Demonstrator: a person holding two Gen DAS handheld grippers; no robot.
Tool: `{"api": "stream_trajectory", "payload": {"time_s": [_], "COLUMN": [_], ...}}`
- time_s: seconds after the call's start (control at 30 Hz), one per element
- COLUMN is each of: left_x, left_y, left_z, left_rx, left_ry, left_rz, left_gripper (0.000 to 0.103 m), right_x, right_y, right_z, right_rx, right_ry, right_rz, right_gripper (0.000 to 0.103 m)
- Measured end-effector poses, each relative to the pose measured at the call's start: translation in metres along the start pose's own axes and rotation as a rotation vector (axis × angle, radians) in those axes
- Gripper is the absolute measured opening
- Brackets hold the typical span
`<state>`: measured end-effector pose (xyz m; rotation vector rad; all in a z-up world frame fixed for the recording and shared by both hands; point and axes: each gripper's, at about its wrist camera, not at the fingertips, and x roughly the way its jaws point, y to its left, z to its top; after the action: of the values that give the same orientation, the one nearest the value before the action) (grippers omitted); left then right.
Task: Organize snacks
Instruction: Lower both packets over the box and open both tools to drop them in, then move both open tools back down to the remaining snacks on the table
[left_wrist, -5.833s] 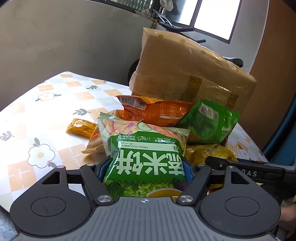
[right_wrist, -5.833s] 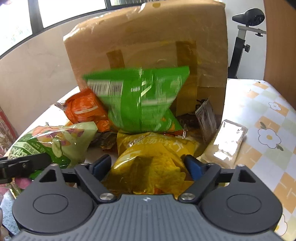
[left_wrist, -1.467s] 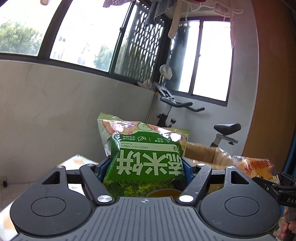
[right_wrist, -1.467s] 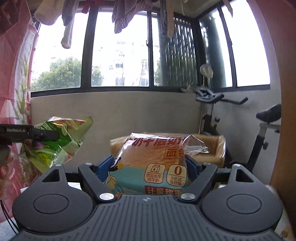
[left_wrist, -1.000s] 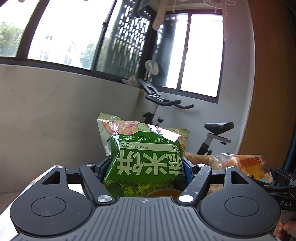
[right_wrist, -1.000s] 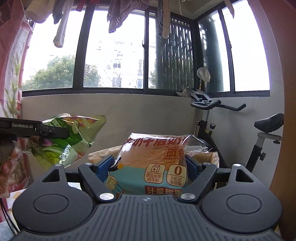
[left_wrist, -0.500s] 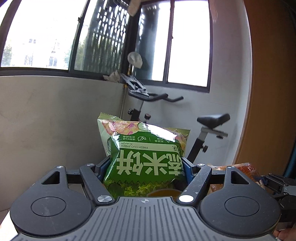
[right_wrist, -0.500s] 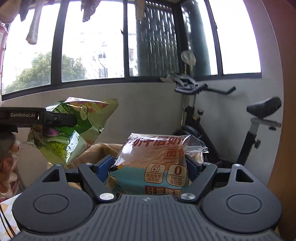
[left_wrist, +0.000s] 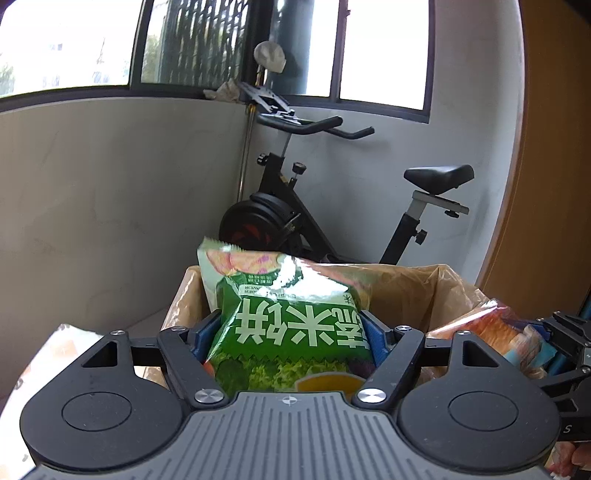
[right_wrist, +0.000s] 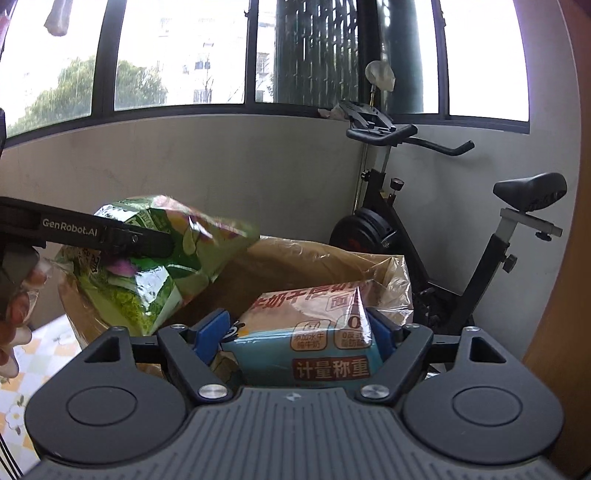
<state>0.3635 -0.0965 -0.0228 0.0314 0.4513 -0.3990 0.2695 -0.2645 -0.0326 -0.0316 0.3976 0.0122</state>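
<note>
Two snack packs hang over the open box (left_wrist: 424, 291), one in each gripper. At 6 o'clock in the left wrist view, the left gripper (left_wrist: 291, 332) has its blue fingers (left_wrist: 205, 332) on either side of the green bag (left_wrist: 291, 317), and those fingers are opening; the bag sits between them but looks slightly tilted and blurred, so a firm pinch can no longer be read. Its top edge points toward 12 o'clock, over the near left part of the box mouth.

At 3 o'clock in that same view the right gripper (left_wrist: 532, 343) shows as a dark frame with an orange-and-blue pack in it, above the box's right rim.

From the right wrist view, the right gripper (right_wrist: 299, 332) has its fingers (right_wrist: 208, 334) pressed against both sides of the bread pack (right_wrist: 306, 332) (clear top, blue lower panel with white print), holding it over the box (right_wrist: 325, 262), whose brown walls are lined with wrinkled plastic. At 9 o'clock the left gripper's black arm (right_wrist: 88, 232) crosses the green bag (right_wrist: 147, 266), with a person's hand (right_wrist: 14, 317) behind it.

Beyond the box, at 1 to 2 o'clock, stands an exercise bike (right_wrist: 443, 236) against a grey wall under the windows (right_wrist: 177, 55). A patterned worktop (right_wrist: 37, 354) shows at 8 o'clock.
</note>
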Motion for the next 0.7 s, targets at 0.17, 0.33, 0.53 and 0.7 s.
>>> {"api": "stream_trajectory", "payload": {"time_s": [0.17,0.33,0.53,0.7], "left_x": [-0.014,-0.025,-0.043,-0.063], "left_y": [0.005,0.011,0.019,0.035], "left_z": [0.001,0.004,0.006,0.003], "left_rx": [0.000,-0.019,-0.042,-0.064], "left_ry": [-0.022,-0.026,-0.029,-0.043], "left_rz": [-0.006,-0.013,-0.022,-0.021], "left_gripper": [0.087,0.087,0.087,0.087], "right_x": [0.001,-0.004,-0.018,-0.037], "right_y": [0.002,0.007,0.013,0.012], "right_z": [0.006,0.012,0.014,0.013], "right_rx": [0.020,0.015,-0.007,-0.014], "right_ry": [0.001,-0.011,-0.028,-0.042], "right_rz": [0.018,0.017,0.022,0.021], "right_gripper": [0.091,0.093,0.093,0.093]}}
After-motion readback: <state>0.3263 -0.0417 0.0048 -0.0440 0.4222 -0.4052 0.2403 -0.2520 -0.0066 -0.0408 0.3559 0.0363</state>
